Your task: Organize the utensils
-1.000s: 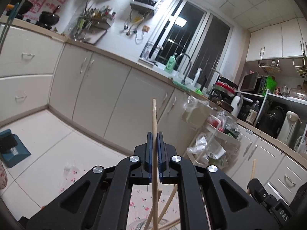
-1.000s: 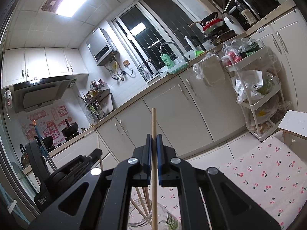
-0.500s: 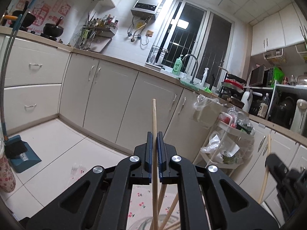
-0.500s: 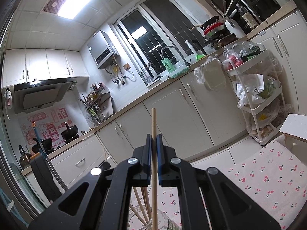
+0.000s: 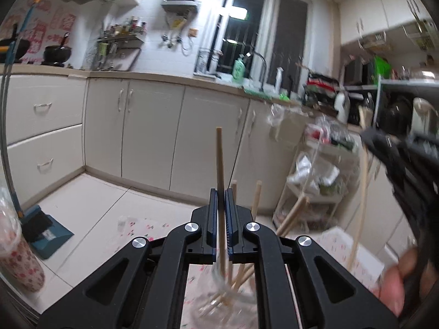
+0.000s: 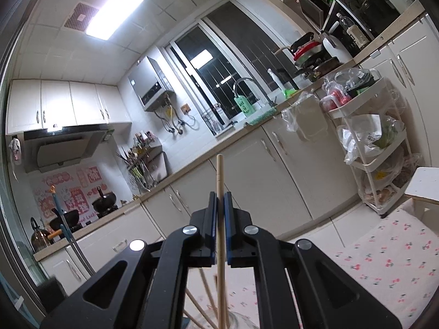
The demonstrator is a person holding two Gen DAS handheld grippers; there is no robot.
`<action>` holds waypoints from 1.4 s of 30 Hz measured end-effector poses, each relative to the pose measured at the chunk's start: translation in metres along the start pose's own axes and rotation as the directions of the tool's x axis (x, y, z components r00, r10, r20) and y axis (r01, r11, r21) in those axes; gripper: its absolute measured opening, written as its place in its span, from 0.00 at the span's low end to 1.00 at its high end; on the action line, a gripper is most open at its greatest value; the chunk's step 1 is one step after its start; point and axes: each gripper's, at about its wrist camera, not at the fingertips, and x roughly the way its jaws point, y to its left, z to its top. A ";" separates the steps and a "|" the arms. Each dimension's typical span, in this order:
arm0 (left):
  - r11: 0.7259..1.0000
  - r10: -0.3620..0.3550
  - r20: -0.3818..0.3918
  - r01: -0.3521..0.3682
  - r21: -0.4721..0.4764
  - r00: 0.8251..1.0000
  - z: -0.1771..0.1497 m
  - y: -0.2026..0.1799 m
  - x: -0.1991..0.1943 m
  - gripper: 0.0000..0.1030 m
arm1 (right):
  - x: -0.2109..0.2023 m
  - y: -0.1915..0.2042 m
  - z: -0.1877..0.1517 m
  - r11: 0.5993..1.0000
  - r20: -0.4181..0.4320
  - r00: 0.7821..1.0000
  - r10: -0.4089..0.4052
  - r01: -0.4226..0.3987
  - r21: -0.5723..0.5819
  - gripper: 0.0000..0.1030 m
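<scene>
The left gripper (image 5: 221, 200) is squeezing one wooden chopstick (image 5: 219, 161) between its two black fingers, and the stick is standing up straight. The right gripper (image 6: 220, 205) is doing the same thing with a second chopstick (image 6: 219, 175), pinching it tight so it is pointing up.

The left camera is showing things the right camera is not. At its right edge, the other gripper is showing as a dark blur, with its pale stick hanging down. A hand (image 5: 397, 285) is showing in the bottom right corner. A blue dustpan (image 5: 48, 233) is sitting on the floor by the cupboards, and a cup with red dots (image 5: 19, 257) is standing at the left edge.

The right camera is showing things the left one is not: the bright ceiling light (image 6: 115, 12), the range hood (image 6: 63, 148) and a white stool (image 6: 425, 183) beside the cherry-print cloth (image 6: 384, 257).

Both cameras are showing a clear glass jar (image 5: 219, 296) just below the grippers. In the left view, several more chopsticks (image 5: 256, 200) are leaning inside it, and the bottom end of the held stick is reaching down into the jar's mouth. In the right view, only the jar's rim (image 6: 241, 319) is peeking out at the bottom, with a few thin sticks leaning in it. I cannot tell if the right stick's end is inside.

A white cart (image 6: 367, 142) with shelves is holding plastic bags and food.
</scene>
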 end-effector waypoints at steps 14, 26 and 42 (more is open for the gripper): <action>0.998 -0.026 0.001 0.026 -0.061 1.000 0.014 0.039 -0.034 0.39 | 0.029 0.016 -0.027 0.999 0.046 0.999 -0.015 0.017 -0.043 0.06; 0.945 0.148 0.025 -0.134 -0.298 0.989 0.023 0.125 -0.056 0.64 | 0.038 0.028 -0.064 0.985 0.017 0.999 -0.028 0.030 -0.169 0.06; 0.948 0.160 -0.055 -0.169 -0.269 0.986 0.008 0.130 -0.048 0.68 | -0.059 0.020 -0.062 0.951 -0.148 0.972 -0.185 0.139 -0.274 0.46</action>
